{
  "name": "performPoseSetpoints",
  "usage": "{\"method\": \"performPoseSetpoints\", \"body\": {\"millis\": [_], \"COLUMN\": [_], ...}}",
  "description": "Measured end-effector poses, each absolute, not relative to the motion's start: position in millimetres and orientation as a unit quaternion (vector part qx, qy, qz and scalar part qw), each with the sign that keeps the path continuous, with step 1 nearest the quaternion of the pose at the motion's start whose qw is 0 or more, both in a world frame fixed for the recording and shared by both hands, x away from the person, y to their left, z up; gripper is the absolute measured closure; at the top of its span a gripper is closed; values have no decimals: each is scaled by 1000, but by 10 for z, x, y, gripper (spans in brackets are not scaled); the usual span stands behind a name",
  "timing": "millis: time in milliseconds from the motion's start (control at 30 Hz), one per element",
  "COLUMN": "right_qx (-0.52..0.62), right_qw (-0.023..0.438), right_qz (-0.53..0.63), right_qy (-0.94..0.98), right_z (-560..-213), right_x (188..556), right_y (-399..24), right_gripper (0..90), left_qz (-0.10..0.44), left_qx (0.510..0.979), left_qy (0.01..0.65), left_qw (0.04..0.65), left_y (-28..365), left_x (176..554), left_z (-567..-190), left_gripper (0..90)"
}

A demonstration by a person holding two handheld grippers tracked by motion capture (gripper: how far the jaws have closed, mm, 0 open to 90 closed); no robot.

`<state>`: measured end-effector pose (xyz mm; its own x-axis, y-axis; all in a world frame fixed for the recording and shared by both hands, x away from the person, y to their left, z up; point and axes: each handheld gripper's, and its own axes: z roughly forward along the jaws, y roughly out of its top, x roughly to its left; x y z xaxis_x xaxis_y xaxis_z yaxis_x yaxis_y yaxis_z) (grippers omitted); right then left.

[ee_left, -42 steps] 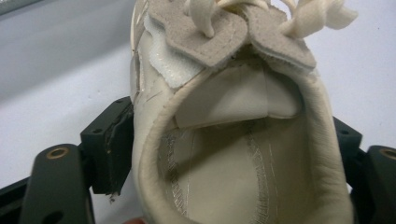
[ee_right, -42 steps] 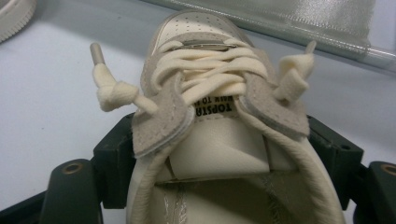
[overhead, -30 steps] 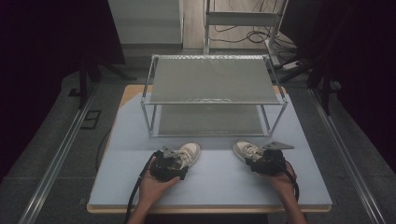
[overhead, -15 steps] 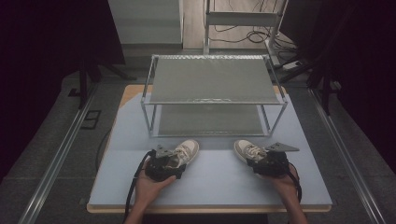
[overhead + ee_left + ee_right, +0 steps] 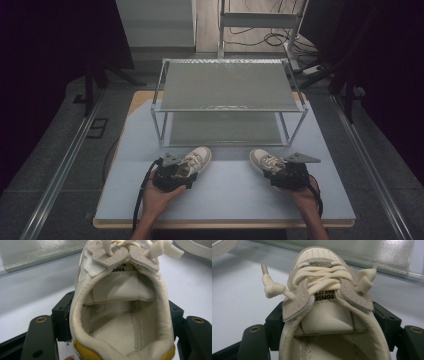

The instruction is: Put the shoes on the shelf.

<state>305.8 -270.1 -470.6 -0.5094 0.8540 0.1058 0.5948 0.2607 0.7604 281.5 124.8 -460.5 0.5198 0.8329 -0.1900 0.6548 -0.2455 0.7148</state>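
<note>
step: both shoes gripped at heel | left gripper (image 5: 176, 172) clamps cream lace-up left shoe (image 5: 192, 161), lower left, on pale blue desk (image 5: 225, 197) | right gripper (image 5: 282, 172) clamps matching right shoe (image 5: 265, 161), lower right | next: likely lift onto metal two-tier rack (image 5: 227, 87), frame centre

Cream shoes (image 5: 196, 161) (image 5: 264, 160) (beige suede trim, yellow heel) on a pale blue table (image 5: 225, 200).

Upside-down "TOPST…" over "WALK TO…", seemingly, on the right shoe's tongue label (image 5: 327, 296); left label (image 5: 124, 267) cut off.
</note>
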Motion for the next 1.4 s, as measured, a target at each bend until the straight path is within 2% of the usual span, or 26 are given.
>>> {"method": "performPoseSetpoints", "body": {"millis": [700,1067,1400], "right_qx": [463,459,469], "right_qw": [168,176,172], "right_qz": [398,400,398], "right_qy": [774,774,769], "right_z": [-4599,-4457,-4477], "right_x": [3136,3310,3515], "right_y": [-2595,-2438,-2285], "right_gripper": [278,279,279], "left_qz": [124,126,127], "left_qx": [780,776,776], "left_qy": [472,478,481], "left_qw": [392,393,388], "left_y": [1115,982,850], "left_x": [3029,3303,3493], "left_z": [-4521,-4476,-4465], "left_gripper": [300,300,301]}}
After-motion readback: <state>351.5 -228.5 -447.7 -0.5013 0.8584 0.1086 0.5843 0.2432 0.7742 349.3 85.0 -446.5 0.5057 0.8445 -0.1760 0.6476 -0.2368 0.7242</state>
